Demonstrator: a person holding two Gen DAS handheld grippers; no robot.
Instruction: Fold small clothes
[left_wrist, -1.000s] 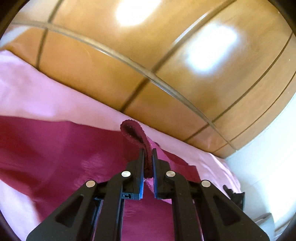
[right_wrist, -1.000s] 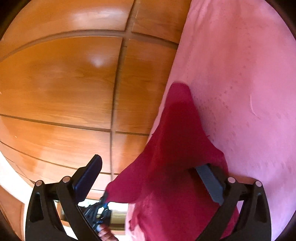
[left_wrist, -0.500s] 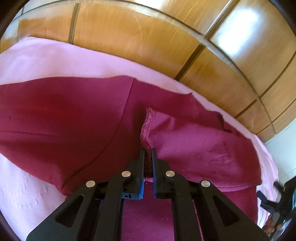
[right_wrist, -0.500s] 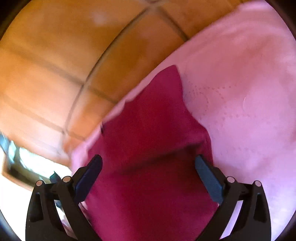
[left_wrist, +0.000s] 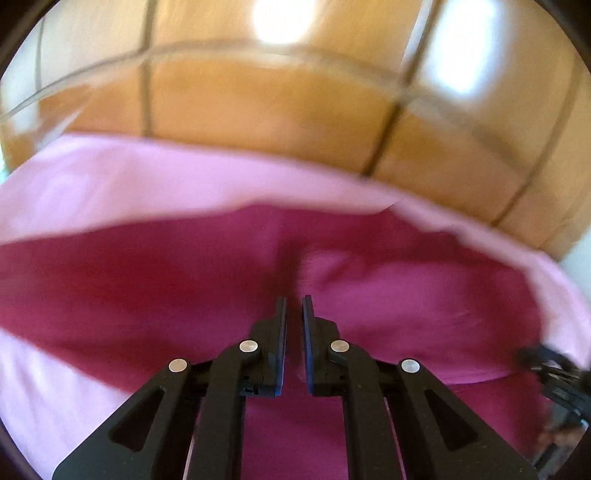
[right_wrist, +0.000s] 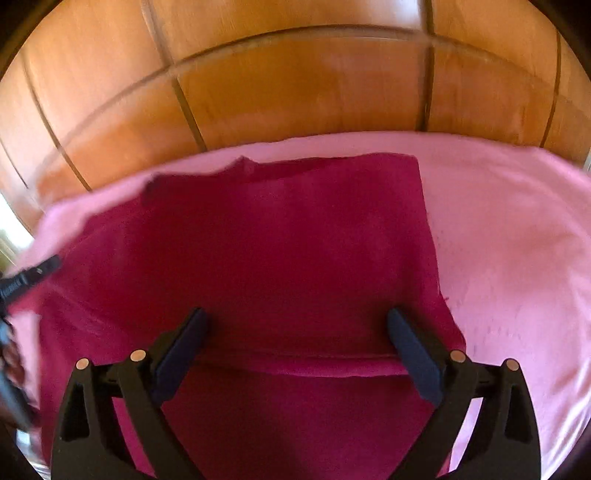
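Note:
A dark magenta garment (left_wrist: 388, 295) lies spread on a pink sheet (left_wrist: 147, 177), with a fold across it; it also shows in the right wrist view (right_wrist: 288, 251). My left gripper (left_wrist: 294, 301) hovers just above the fabric, its jaws a narrow gap apart with nothing visible between the tips. My right gripper (right_wrist: 295, 325) is wide open and empty above the garment, near a folded edge (right_wrist: 295, 363). The left wrist view is blurred by motion.
Wooden panelling (right_wrist: 295, 81) rises behind the pink sheet (right_wrist: 517, 229). The other gripper shows at the right edge of the left wrist view (left_wrist: 554, 373) and at the left edge of the right wrist view (right_wrist: 26, 277).
My left gripper let go of the fabric edge it pinched and opened slightly. The garment came down flat on the sheet. My right gripper swung round over it, staying open.

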